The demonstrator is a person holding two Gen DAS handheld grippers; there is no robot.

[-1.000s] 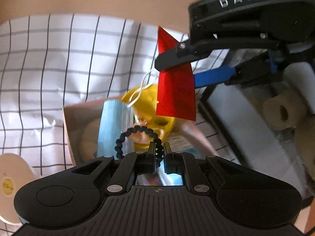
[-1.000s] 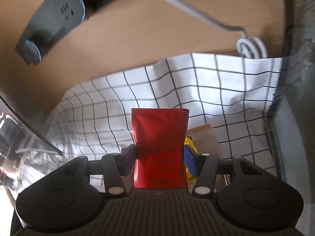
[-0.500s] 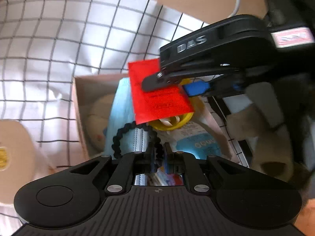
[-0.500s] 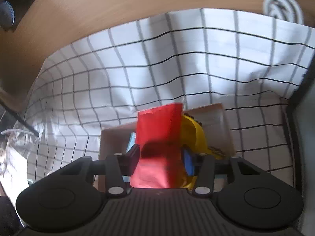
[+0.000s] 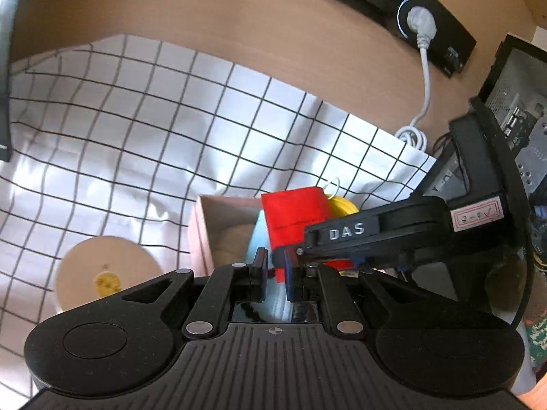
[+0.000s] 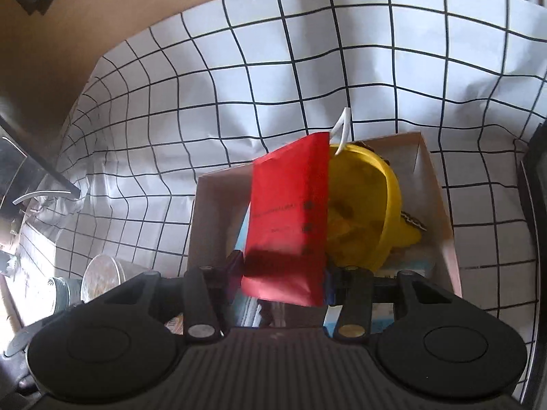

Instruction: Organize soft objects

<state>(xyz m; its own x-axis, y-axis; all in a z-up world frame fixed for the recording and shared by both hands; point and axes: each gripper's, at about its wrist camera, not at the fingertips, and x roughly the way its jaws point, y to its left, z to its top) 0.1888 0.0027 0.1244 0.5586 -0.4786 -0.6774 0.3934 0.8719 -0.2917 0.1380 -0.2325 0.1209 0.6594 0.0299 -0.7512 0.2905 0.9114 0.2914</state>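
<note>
A pink cardboard box (image 6: 441, 205) stands on the checked cloth; it also shows in the left wrist view (image 5: 200, 235). In it lie a yellow soft toy (image 6: 372, 212), a light blue face mask (image 5: 254, 239) and a beige soft thing (image 5: 229, 242). My right gripper (image 6: 280, 273) is shut on a red packet (image 6: 290, 218) and holds it over the box; the packet shows in the left wrist view (image 5: 295, 212) too. My left gripper (image 5: 273, 268) is slightly open and empty, just above the box's near edge. A black coil hair tie (image 5: 251, 311) lies below it.
A round beige lid with a yellow sticker (image 5: 106, 273) lies left of the box. A black power strip with a white plug (image 5: 420, 24) and cable runs along the wooden desk at the back. A dark case (image 5: 519, 109) stands at the right. A metal tin (image 6: 99, 276) shows at the lower left.
My left gripper has let go of the black hair tie, opened a little and pulled back up. My right gripper has come lower over the box with the red packet.
</note>
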